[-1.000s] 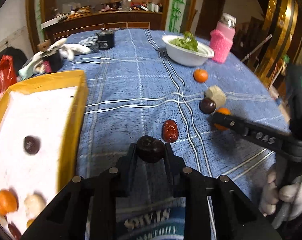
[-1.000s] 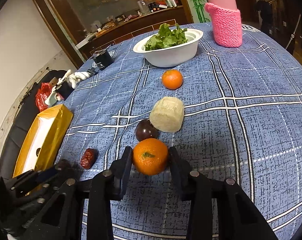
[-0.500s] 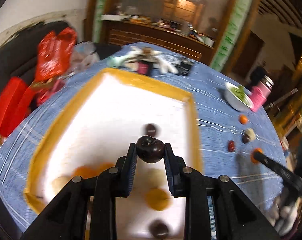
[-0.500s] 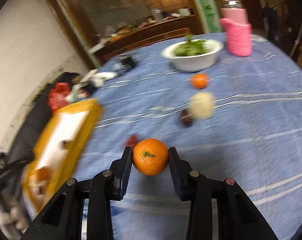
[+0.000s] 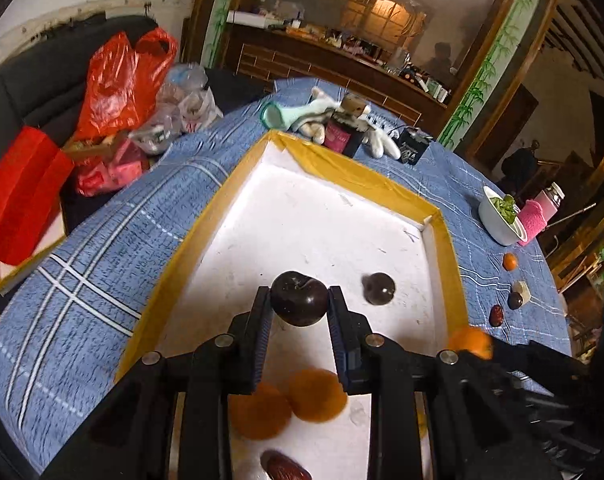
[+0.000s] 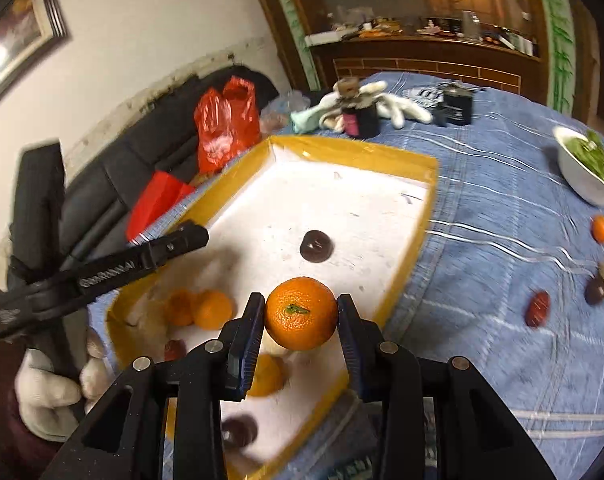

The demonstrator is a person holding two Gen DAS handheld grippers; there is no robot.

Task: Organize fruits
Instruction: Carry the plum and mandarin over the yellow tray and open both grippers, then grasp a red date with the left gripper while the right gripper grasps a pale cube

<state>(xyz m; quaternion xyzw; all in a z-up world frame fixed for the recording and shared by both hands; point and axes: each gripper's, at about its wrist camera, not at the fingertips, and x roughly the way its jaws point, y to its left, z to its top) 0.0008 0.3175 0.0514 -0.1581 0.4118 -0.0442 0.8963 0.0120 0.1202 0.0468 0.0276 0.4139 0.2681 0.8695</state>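
Now I am holding my left tool (image 5: 300,306) clamped across a small, firm, glossy plum (image 5: 299,299) and my right tool (image 6: 300,318) around a light, soft-skinned mandarin (image 6: 301,313), both gripped at the middle over the yellow-rimmed tray (image 5: 365,178) on the bench (image 6: 501,184).

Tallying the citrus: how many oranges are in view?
5 oranges: one in the right gripper, two side by side in the tray, one blurred beneath that gripper, one on the cloth. Others may be hidden.
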